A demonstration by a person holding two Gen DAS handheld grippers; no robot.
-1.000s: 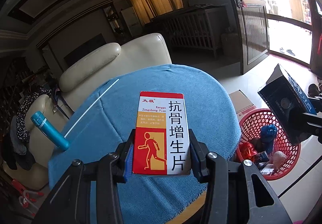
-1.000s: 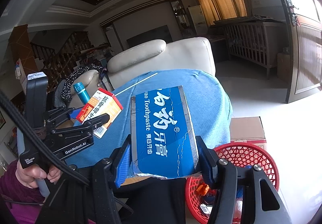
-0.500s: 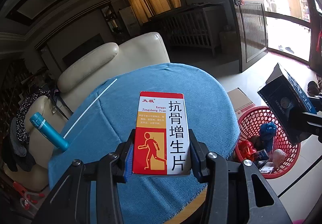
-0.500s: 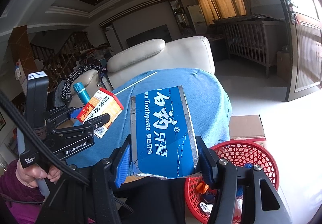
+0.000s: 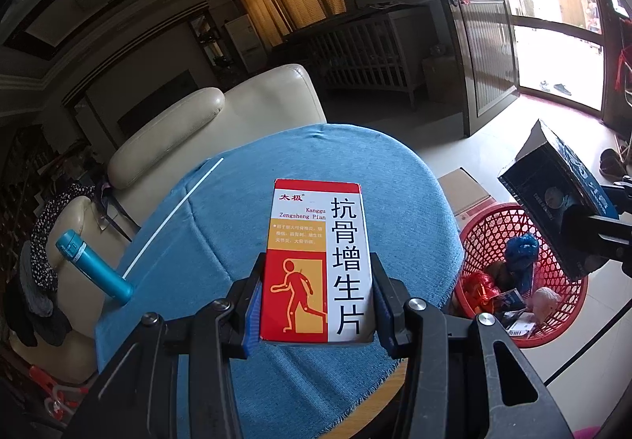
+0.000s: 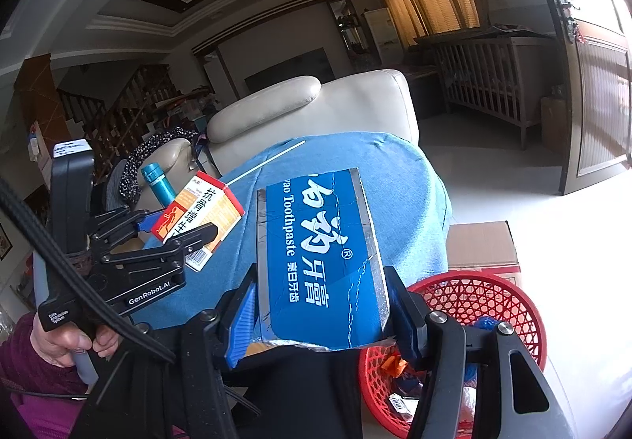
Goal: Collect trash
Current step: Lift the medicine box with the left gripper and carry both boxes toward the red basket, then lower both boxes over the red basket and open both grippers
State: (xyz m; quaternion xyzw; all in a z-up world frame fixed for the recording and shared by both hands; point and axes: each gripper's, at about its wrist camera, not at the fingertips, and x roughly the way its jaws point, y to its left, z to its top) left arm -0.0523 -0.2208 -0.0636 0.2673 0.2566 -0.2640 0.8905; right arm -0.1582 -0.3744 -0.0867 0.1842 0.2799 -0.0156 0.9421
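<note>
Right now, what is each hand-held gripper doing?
Left hand-held gripper: closed on the red and white medicine box.
Right hand-held gripper: closed on the blue toothpaste box.

Glossy cardboard medicine box (image 5: 318, 261), woven tablecloth (image 5: 403, 194), plastic lattice basket (image 5: 486, 226).

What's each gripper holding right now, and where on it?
Left gripper: the red-and-white medicine box, clamped across its near end. Right gripper: the blue toothpaste box, also gripped by its long sides at the near end.

Red-and-white medicine box (image 5: 318, 265) and blue toothpaste box (image 6: 320, 265), both aloft near red mesh basket (image 6: 509, 304)
</note>
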